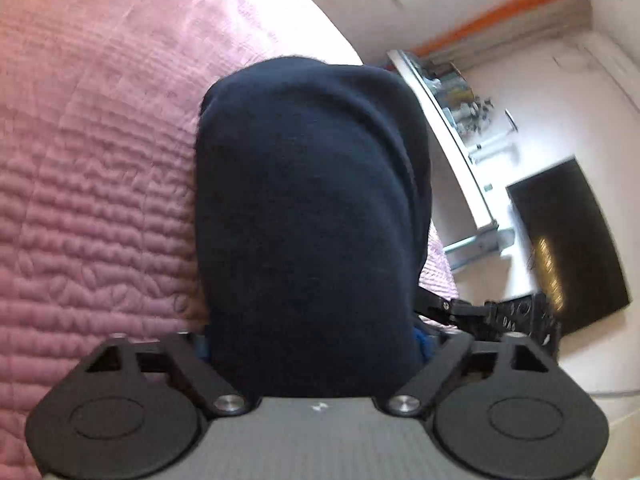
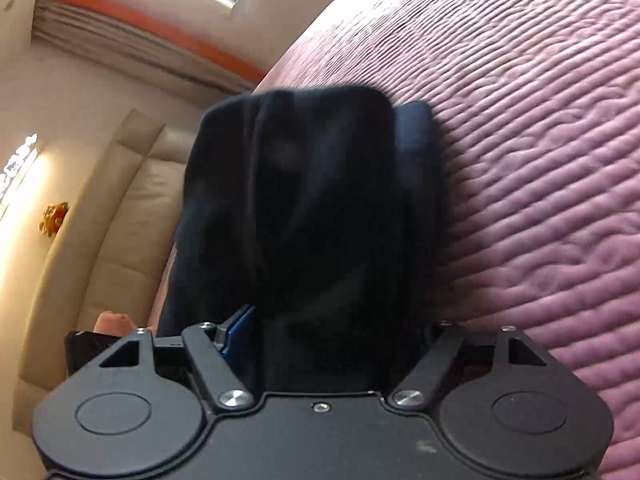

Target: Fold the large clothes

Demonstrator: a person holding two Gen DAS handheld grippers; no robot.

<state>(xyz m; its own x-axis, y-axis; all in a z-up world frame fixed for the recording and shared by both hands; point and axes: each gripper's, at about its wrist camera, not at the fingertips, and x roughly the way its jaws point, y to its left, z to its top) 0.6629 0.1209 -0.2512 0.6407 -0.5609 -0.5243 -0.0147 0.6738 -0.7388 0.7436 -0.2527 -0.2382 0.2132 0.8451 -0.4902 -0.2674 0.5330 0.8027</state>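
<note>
Dark navy garment (image 1: 312, 216) fills both tools' (image 1: 316, 344) (image 2: 324, 344) jaws and hides their fingertips; whether they clamp it I cannot tell. Pink quilted bedspread (image 1: 92, 184) lies beneath it, and a beige sofa (image 2: 120, 216) stands beyond.

A pink quilted bedspread (image 1: 92, 184) fills the left half of the left wrist view and the right half of the right wrist view. At the right of the left wrist view a white shelf (image 1: 452, 128) with small items stands above a dark screen (image 1: 568, 244). At the left of the right wrist view there is a beige padded headboard (image 2: 132, 208), and an orange stripe (image 2: 160, 24) crosses the upper left.
</note>
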